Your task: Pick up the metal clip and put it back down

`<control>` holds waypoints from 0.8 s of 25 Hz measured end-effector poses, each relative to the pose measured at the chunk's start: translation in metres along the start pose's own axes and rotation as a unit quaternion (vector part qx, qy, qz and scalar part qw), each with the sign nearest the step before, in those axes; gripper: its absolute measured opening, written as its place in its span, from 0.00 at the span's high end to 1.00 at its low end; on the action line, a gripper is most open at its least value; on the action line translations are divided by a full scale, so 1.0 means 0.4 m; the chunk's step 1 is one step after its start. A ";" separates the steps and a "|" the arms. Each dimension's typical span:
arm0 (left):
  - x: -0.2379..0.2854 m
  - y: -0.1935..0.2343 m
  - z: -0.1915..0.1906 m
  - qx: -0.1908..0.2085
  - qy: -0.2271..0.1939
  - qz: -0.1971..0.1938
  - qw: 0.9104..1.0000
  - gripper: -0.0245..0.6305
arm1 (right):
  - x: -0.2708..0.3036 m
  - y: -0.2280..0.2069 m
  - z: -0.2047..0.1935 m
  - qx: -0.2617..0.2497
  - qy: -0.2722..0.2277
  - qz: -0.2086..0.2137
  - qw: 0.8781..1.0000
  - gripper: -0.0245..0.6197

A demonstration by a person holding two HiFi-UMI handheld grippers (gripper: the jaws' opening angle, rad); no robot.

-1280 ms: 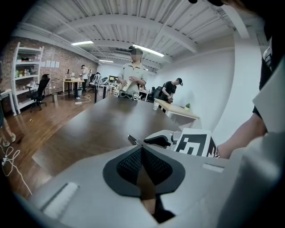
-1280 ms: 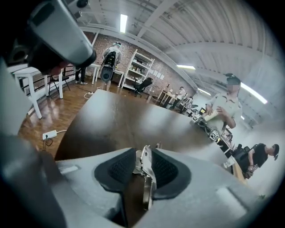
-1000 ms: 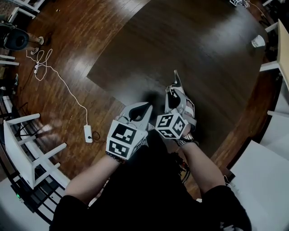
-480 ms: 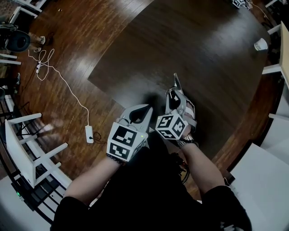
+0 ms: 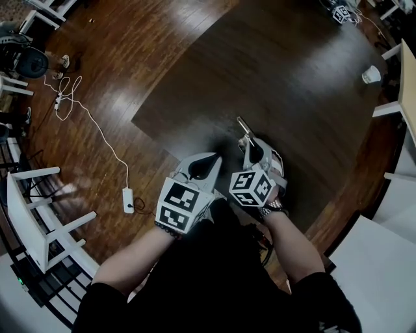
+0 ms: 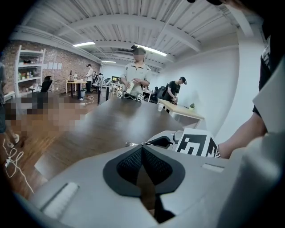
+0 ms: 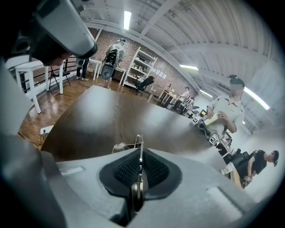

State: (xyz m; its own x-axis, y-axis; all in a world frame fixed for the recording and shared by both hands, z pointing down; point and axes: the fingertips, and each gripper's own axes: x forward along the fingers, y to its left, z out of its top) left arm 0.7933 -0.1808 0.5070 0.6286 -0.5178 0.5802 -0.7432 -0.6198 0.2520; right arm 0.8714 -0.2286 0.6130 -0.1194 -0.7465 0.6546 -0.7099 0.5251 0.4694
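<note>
One metal clip pinched between right gripper jaws, just closed, left gripper jaws together

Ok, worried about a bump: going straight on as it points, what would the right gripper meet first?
Probably the table just below; the clip in the right gripper sticks out, so it would touch first.

No legible letters, digits or brand names in any view.

Printed patterns only:
- Black-and-white square markers on the cube of the left gripper. Blocks only, no characters.
- Same kind of markers on the cube of the right gripper, just right of the left gripper's cube.
- A further marker cube at the far end of the dark table, well away from the left gripper's cube. Too small to read.
</note>
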 end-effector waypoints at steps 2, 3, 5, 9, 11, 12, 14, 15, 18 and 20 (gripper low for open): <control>-0.009 0.008 0.009 0.000 -0.004 0.007 1.000 0.94 | -0.010 -0.007 0.015 -0.001 -0.008 0.002 1.000 0.97; -0.013 0.013 0.015 -0.001 -0.007 0.012 1.000 0.94 | -0.015 -0.010 0.026 -0.002 -0.014 0.003 1.000 0.97; -0.022 0.026 0.032 -0.004 -0.016 0.021 1.000 0.94 | -0.023 -0.017 0.052 -0.004 -0.026 0.007 1.000 0.97; -0.052 0.067 0.058 -0.019 -0.036 0.043 0.998 0.94 | -0.046 -0.029 0.131 -0.003 -0.054 0.014 0.998 0.97; -0.078 0.093 0.064 -0.027 -0.046 0.059 0.997 0.94 | -0.058 -0.025 0.175 -0.005 -0.072 0.020 0.997 0.97; -0.095 0.108 0.065 -0.030 -0.051 0.068 0.996 0.94 | -0.065 -0.020 0.200 -0.006 -0.081 0.024 0.996 0.97; -0.135 0.140 0.066 -0.037 -0.062 0.086 0.994 0.94 | -0.081 -0.003 0.253 -0.008 -0.099 0.032 0.994 0.97; -0.154 0.154 0.067 -0.039 -0.067 0.094 0.992 0.94 | -0.085 0.006 0.275 -0.010 -0.108 0.037 0.993 0.97; -0.205 0.190 0.069 -0.044 -0.082 0.113 0.989 0.94 | -0.098 0.032 0.339 -0.016 -0.130 0.047 0.990 0.97; -0.237 0.211 0.069 -0.046 -0.093 0.123 0.987 0.94 | -0.111 0.051 0.382 -0.022 -0.143 0.050 0.988 0.97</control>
State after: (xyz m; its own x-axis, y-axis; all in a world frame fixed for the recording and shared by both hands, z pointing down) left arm 0.6772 -0.2002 0.4517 0.4521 -0.7497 0.4832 -0.8905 -0.4103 0.1965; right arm 0.7564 -0.2473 0.5031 -0.3834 -0.7712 0.5082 -0.6544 0.6151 0.4398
